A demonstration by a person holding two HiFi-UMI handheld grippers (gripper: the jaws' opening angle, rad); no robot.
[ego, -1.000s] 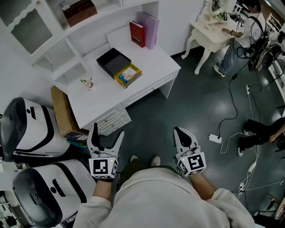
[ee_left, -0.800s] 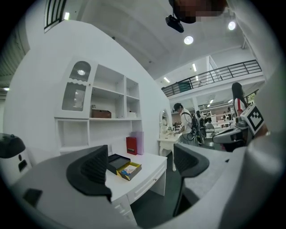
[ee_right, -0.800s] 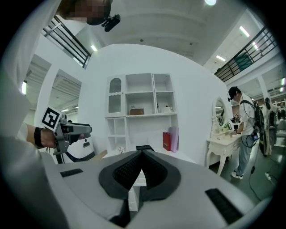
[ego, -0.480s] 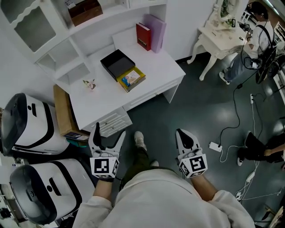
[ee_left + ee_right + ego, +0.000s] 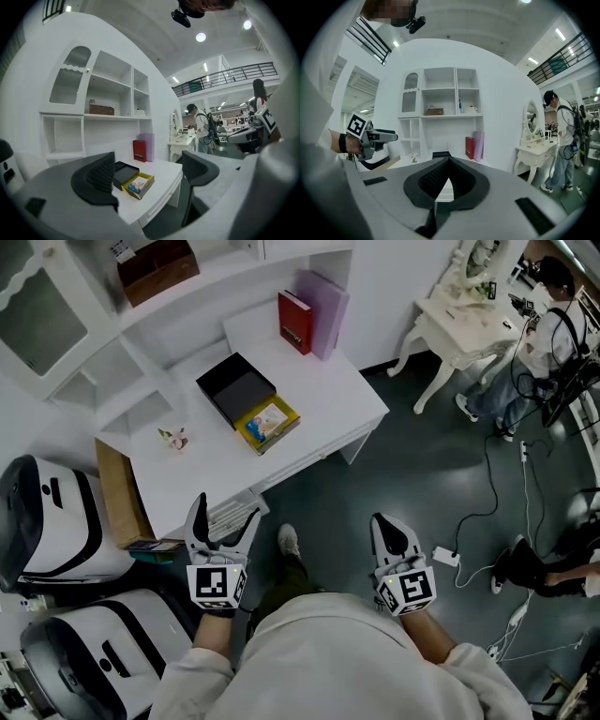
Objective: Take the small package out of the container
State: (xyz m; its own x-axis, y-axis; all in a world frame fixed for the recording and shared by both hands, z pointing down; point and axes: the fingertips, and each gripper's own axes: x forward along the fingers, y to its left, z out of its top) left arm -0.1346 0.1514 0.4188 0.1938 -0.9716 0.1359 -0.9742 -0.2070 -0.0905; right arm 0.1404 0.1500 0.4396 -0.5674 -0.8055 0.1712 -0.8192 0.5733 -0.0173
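- While the left tool hangs at the bottom of the head view with its jaws spread around nothing, the right tool beside it has its jaws pressed together, also empty. Both are well apart from the bench.
- The small package lies flat inside the open yellow container, left of centre in the upper half of the frame. The container touches a black box.
- The container looks like light cardboard on a smooth white top. I judge that a one-sided pull on the package could drag or tip the whole box unless the other tool steadies it.
- The package fills most of the container, so the ribbed pads may pinch a wall instead of the package.
- Unless the right tool spreads first, it would only shove things.
- A power strip and its cables on the dark floor at lower right could catch a foot on the approach.
- The package is thin, rectangular and colour-printed, probably slick. The black box looks matte and square-edged.
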